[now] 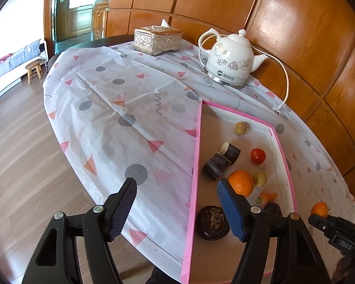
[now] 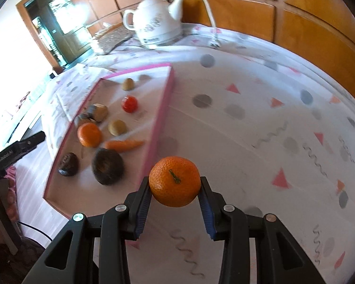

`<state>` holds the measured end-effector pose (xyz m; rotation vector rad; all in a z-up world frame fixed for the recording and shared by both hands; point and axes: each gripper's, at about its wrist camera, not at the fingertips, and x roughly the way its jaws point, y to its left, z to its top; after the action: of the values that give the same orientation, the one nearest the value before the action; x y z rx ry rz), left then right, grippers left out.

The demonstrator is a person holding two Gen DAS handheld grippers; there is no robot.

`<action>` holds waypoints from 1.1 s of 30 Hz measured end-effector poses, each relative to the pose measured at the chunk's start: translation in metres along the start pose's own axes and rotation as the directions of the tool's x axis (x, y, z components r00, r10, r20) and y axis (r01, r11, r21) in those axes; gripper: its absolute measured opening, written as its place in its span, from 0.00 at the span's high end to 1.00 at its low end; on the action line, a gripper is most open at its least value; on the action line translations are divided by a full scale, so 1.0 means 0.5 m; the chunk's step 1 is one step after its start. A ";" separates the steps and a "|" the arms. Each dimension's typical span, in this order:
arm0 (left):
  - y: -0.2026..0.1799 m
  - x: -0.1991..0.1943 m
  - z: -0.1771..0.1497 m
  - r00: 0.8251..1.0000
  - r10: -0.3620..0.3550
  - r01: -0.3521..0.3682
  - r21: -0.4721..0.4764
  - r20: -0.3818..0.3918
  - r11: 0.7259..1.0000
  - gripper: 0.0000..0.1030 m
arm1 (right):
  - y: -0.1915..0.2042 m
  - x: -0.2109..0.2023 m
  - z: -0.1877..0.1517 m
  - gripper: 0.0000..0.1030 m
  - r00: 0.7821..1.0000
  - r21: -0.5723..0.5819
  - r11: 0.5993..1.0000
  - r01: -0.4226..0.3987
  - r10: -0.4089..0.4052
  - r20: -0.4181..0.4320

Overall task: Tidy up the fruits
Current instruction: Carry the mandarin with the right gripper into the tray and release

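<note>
Right gripper [image 2: 175, 187] fingers clamped on one tangerine [image 2: 174, 181], up over the surface [image 2: 260, 118] just beside the pink tray [image 2: 162, 108]. Left gripper [image 1: 177, 189] spread wide, nothing in it. In the tray: one orange [image 2: 89, 134], one tomato [image 2: 129, 104], one carrot [image 2: 124, 144].

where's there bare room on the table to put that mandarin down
The tablecloth right of the pink-rimmed tray is bare, kettle beyond it. So is the stretch left of the tray in the left wrist view, short of the tissue box. The tray's near end is crowded; the mandarin sits in the right tongs.
</note>
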<state>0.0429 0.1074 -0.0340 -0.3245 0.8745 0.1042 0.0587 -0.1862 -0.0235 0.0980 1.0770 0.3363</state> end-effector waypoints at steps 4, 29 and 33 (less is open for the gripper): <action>0.012 -0.001 0.006 1.000 0.009 -0.009 -0.014 0.007 1.000 0.31 | 0.040 0.007 0.029 0.62 1.000 -0.042 0.999 -0.023 0.023 0.014; 0.022 0.010 0.000 0.999 0.043 -0.043 -0.003 0.009 0.999 0.25 | 0.108 0.130 0.111 0.52 1.000 -0.082 0.997 0.003 -0.002 0.006; 0.012 0.000 -0.001 0.999 0.043 -0.044 0.014 0.028 0.999 0.25 | 0.109 0.103 0.099 0.51 0.999 -0.071 0.997 0.009 -0.006 0.039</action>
<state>0.0412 0.1129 -0.0357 -0.2895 0.8548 0.1421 0.1123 -0.1142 -0.0304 0.0371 1.0261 0.3644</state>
